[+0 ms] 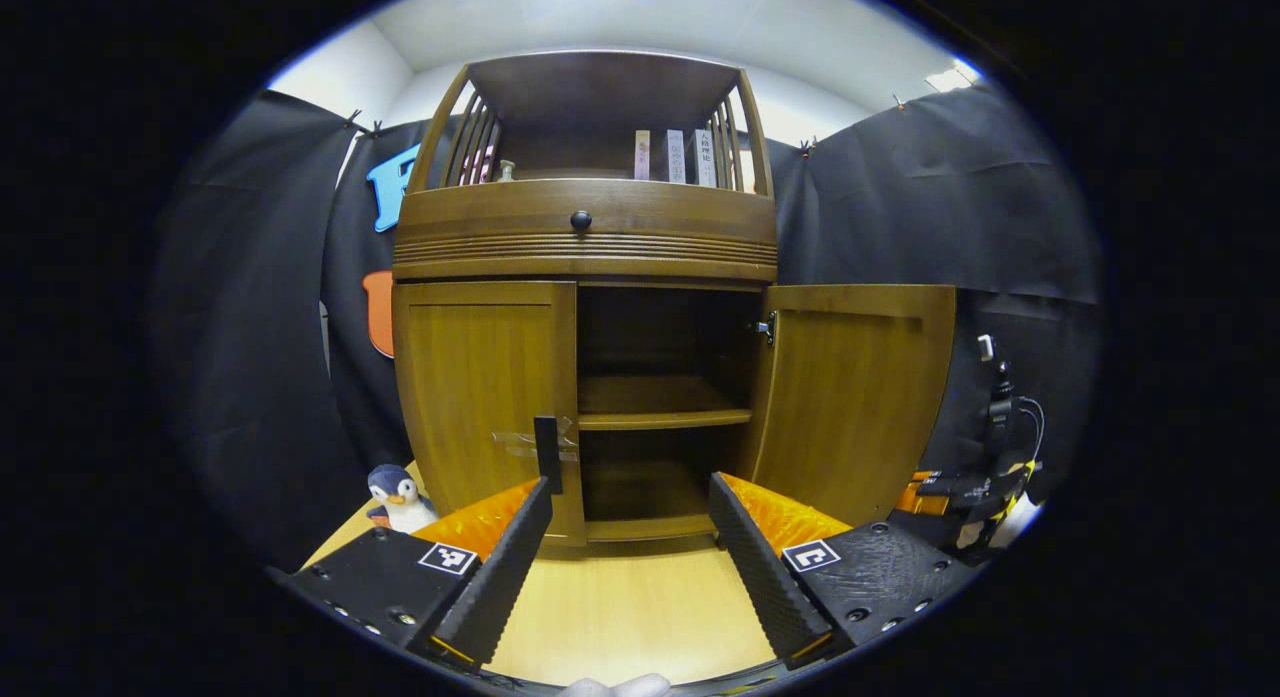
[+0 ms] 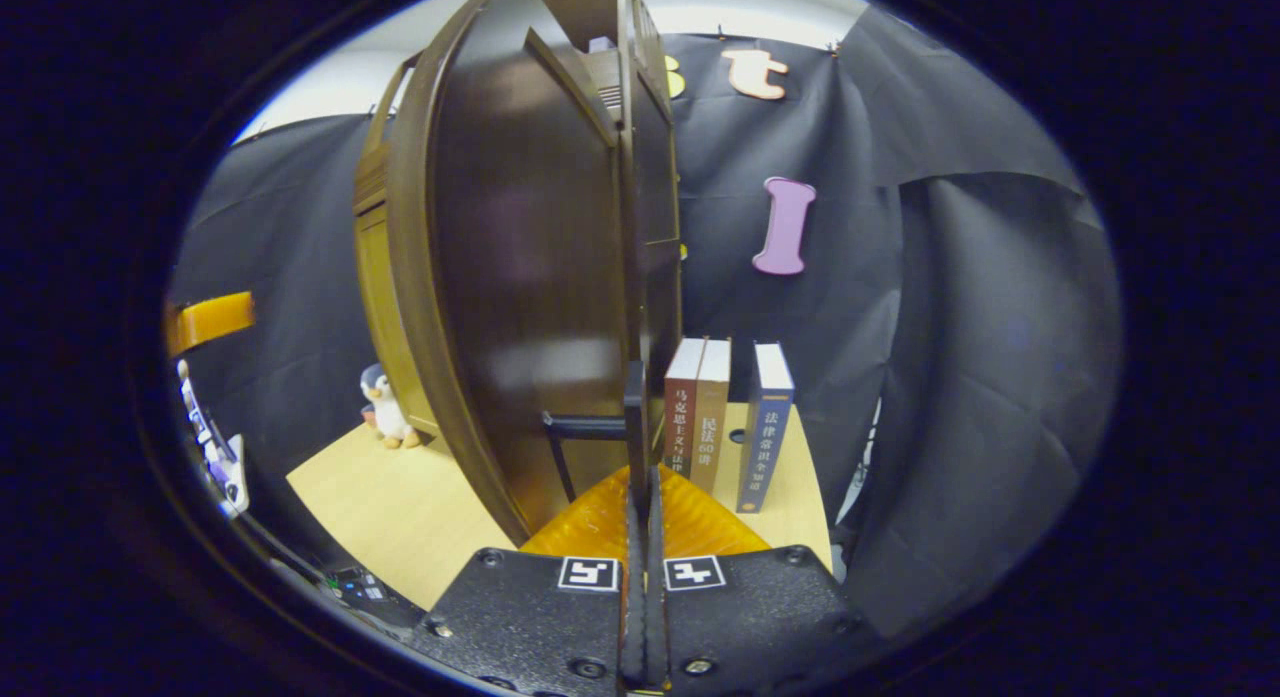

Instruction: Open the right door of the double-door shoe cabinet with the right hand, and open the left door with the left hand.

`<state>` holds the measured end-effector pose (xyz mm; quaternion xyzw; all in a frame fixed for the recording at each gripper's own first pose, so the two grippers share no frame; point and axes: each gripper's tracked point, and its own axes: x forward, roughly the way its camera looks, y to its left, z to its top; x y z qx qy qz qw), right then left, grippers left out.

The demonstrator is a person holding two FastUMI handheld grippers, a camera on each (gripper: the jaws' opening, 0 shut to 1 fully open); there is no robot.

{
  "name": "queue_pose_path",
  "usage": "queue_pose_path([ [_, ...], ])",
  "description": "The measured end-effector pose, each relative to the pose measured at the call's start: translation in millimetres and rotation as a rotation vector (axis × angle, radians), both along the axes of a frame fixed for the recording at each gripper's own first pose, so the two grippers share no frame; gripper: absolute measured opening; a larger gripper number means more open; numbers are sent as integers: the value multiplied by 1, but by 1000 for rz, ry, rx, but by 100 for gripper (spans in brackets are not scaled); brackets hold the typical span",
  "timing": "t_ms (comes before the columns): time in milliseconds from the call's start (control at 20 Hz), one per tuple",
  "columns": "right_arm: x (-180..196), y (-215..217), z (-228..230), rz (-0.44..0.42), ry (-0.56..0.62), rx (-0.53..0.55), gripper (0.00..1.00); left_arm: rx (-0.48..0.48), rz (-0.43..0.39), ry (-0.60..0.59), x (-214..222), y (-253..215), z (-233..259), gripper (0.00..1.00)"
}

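While our right gripper pinches the swung-out right door's handle, our left gripper, spread empty, must next grip the shut left door's handle.

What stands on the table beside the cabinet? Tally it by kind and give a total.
Books: 3
Penguin toy: 1
Total: 4
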<state>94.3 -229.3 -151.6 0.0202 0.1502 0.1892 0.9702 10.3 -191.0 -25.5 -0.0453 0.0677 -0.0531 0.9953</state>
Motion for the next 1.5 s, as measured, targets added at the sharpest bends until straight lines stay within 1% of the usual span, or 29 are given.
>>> queue_pose_path([
  [50,0,-1,0,31,-7,-17,4,-10,15,9,-1,-6,0,95],
  [150,-3,-3,3,79,-15,-38,4,-31,43,30,-4,-15,2,95],
  [350,-3,-6,4,134,-11,-5,4,-37,89,76,-9,-15,1,95],
  [500,-6,-5,6,148,-26,-20,5,-26,121,76,-9,-10,2,95],
  [600,-6,-3,4,158,-22,-29,6,-34,134,62,-7,2,4,95],
  [750,-9,-9,3,159,-10,-62,13,-52,150,42,-7,17,3,95],
  [800,-10,-19,5,130,-14,-82,19,-55,155,37,-5,24,3,95],
  [850,-14,-29,9,97,-25,-88,32,-57,160,28,-4,32,3,95],
  [950,-24,-48,20,18,-32,-65,58,-53,171,17,-2,48,4,95],
  [1100,-39,-71,41,-125,-39,-27,97,-36,189,0,4,78,3,95],
  [1150,-44,-75,54,-163,-54,-8,100,-29,195,-5,6,87,4,100],
  [1200,-56,-73,75,-195,-71,10,97,-21,199,-11,9,96,4,100],
  [1250,-65,-71,93,-221,-93,21,97,-12,203,-14,11,105,3,95],
  [1300,-75,-65,114,-241,-118,23,97,-3,207,-21,13,114,4,95],
  [1350,-85,-57,132,-262,-140,10,96,4,209,-24,16,122,3,95],
  [1400,-96,-45,150,-279,-183,-2,99,11,211,-28,19,129,3,95],
  [1450,-103,-30,168,-285,-226,-19,99,15,209,-29,22,135,2,95],
  [1500,-110,-12,175,-297,-253,-37,99,18,206,-30,24,140,1,95],
])
